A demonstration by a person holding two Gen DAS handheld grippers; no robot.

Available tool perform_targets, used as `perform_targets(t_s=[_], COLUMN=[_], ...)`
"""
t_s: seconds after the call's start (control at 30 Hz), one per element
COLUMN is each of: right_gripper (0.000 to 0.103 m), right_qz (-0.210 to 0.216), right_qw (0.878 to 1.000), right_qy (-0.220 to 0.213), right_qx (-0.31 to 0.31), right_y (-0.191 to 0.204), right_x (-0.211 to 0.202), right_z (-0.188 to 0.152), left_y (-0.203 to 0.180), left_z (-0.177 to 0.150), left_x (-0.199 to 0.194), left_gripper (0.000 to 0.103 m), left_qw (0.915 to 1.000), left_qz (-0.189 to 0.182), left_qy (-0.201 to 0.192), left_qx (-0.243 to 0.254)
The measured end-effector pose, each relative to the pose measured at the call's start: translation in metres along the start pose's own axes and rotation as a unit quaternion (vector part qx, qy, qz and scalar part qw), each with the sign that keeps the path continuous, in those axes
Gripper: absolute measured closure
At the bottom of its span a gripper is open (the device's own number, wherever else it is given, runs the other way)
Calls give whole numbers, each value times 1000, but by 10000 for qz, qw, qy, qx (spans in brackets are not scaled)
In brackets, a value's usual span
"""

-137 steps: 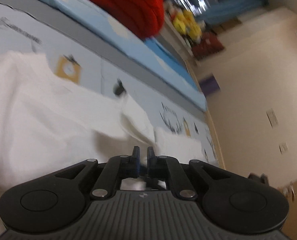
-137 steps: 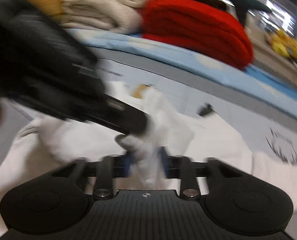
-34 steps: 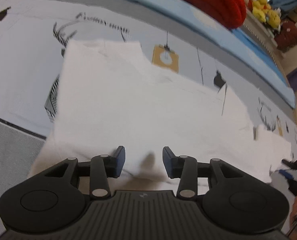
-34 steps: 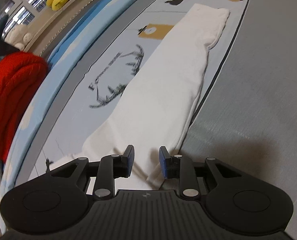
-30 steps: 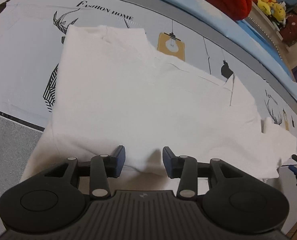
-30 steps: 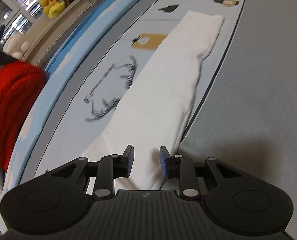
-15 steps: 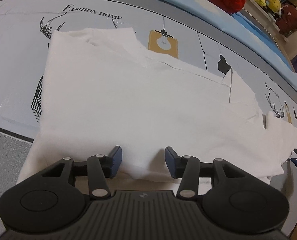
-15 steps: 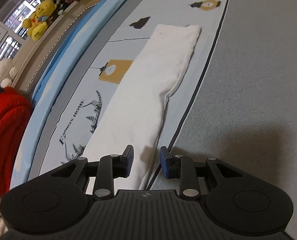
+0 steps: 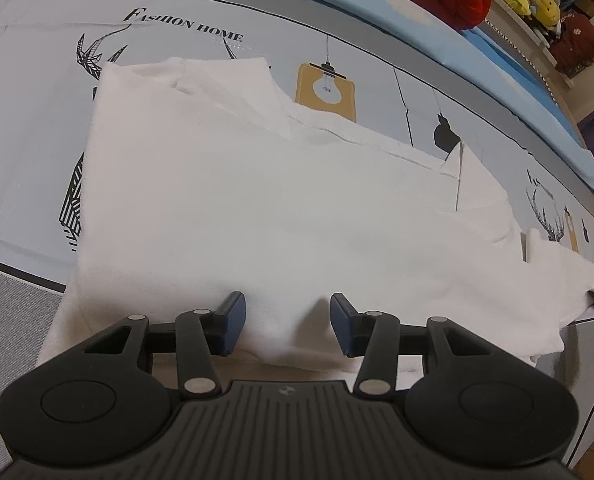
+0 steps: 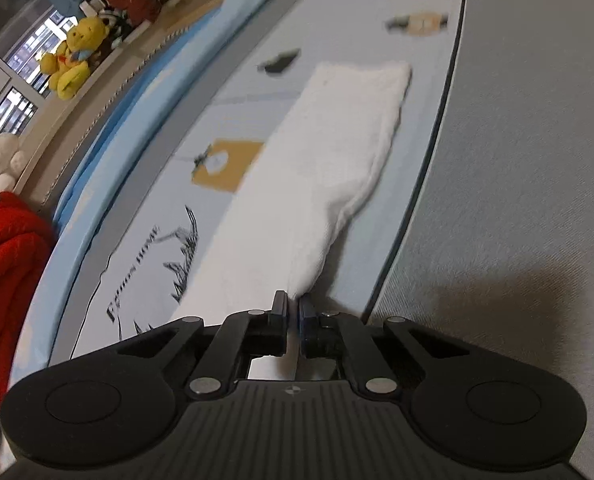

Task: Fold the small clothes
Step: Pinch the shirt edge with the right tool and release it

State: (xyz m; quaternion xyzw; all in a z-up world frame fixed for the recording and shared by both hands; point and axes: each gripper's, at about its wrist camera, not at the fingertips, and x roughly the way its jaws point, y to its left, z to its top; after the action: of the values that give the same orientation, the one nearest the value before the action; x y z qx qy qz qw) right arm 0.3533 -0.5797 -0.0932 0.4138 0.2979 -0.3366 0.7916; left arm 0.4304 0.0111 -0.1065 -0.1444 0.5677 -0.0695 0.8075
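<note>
Now | white shirt (image 9: 281,208): lies flat on the bed sheet (image 9: 25,128), near its grey front edge | left gripper (image 9: 288,322): jaws apart over the shirt's near edge | right gripper (image 10: 293,308): pinched tight on the shirt's end

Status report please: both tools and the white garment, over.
Right tool shut on the white garment's edge. Left tool open, fabric bunched between its pads, not pinched. Garment flat on the bed cover. Nothing in the way.
</note>
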Motion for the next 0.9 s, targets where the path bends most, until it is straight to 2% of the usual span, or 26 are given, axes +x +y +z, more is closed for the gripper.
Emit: perform_targets(t_s=[0.07,0.1,0.13,0.17,0.23,0.3,0.33,0.4,0.47,0.53,0.6,0.63,0.67,0.73,0.83,0.9], right_gripper=[99,99,99,99,99,98,98,98,96,96,96,92,85,76,70,70], right_qz=[-102,-124,9,212,723,1528,2054,2728,3300,3227,3021,3002,2994,2934,2796,2560], right_qw=[9974,9933,9842,9707,9320,8892,8553,8086,7547,7078,6894,6869,6912,7128,7629,8045], right_qy=[-427,-675,-1016,-1312,-1747,-1771,-1623,-1029,227,958,1307,1435,1526,1544,1601,1673], right_qx=[-579,-934,-1449,-2004,-3093,-3932,-4471,-5111,-5666,-6211,-6452,-6461,-6398,-6180,-5605,-5092], right_y=[29,48,73,98,142,170,182,194,195,187,180,179,179,181,183,188], right_x=[-20,-34,-54,-73,-112,-145,-161,-177,-180,-176,-172,-171,-170,-167,-154,-139], right_z=[-5,-10,-21,-36,-77,-124,-157,-207,-260,-307,-329,-332,-329,-316,-289,-272], left_y=[1,2,4,6,13,22,27,36,43,46,46,46,45,42,32,24], left_z=[0,1,1,2,4,7,8,10,12,14,15,15,16,16,17,18], left_x=[-2,-4,-6,-9,-15,-21,-24,-29,-33,-35,-37,-38,-39,-40,-42,-44], left_gripper=[51,51,51,51,51,51,51,51,51,51,51,51,51,51,51,51], left_qw=[10000,10000,10000,9999,9995,9987,9982,9970,9960,9956,9953,9952,9950,9946,9937,9922], left_qz=[-5,3,15,28,60,105,127,163,174,146,78,35,-17,-141,-368,-592], left_qy=[-19,-40,-64,-96,-188,-290,-333,-399,-433,-445,-479,-497,-521,-577,-752,-885], left_qx=[-23,-45,-74,-112,-236,-399,-482,-640,-758,-806,-834,-846,-857,-856,-742,-648])
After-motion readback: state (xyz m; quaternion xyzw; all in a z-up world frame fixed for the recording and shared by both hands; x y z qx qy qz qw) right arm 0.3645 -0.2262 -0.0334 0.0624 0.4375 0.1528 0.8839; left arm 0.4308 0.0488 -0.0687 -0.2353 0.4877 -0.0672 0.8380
